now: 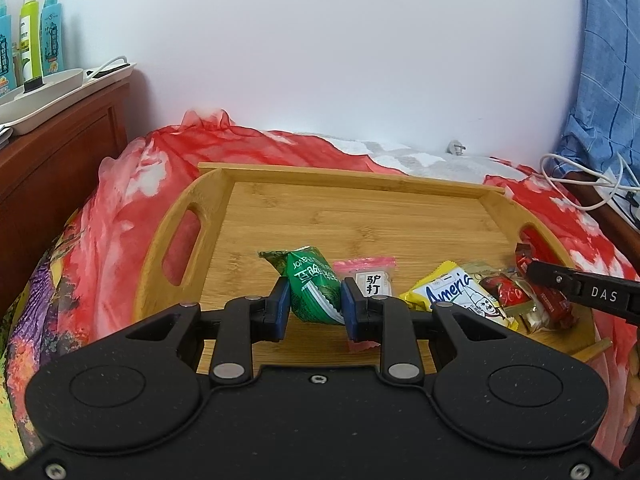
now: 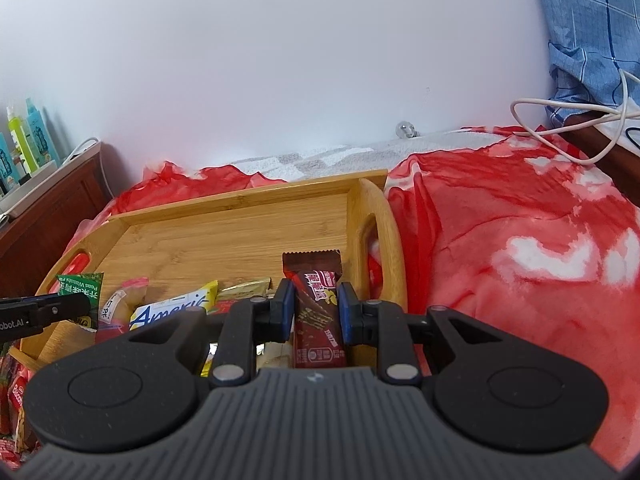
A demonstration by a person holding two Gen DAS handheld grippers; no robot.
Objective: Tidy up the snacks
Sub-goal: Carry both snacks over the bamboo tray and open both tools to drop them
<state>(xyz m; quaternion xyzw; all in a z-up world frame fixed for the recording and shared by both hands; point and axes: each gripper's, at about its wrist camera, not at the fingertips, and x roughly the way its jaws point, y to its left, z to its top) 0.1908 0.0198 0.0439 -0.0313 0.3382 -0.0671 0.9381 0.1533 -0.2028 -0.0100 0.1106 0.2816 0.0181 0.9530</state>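
Note:
A bamboo tray (image 1: pixel 360 216) (image 2: pixel 224 232) lies on a red patterned cloth. My left gripper (image 1: pixel 314 306) is shut on a green snack packet (image 1: pixel 314 288) just above the tray's near part. My right gripper (image 2: pixel 316 306) is shut on a dark red chocolate bar packet (image 2: pixel 316 304) over the tray's right end. In the tray lie a small pink-edged packet (image 1: pixel 374 280) (image 2: pixel 120 300), a yellow and white "America" packet (image 1: pixel 460 296) (image 2: pixel 176 308) and red wrapped snacks (image 1: pixel 516 296). The right gripper's finger (image 1: pixel 580 288) shows at the right of the left wrist view.
A dark wooden cabinet (image 1: pixel 60 152) stands at the left with a white tray and spray bottles (image 1: pixel 30 32) on top. White cables (image 2: pixel 580 120) and a blue checked cloth (image 1: pixel 608 80) lie at the right. A white wall is behind. More red packets (image 2: pixel 12 400) lie at the lower left.

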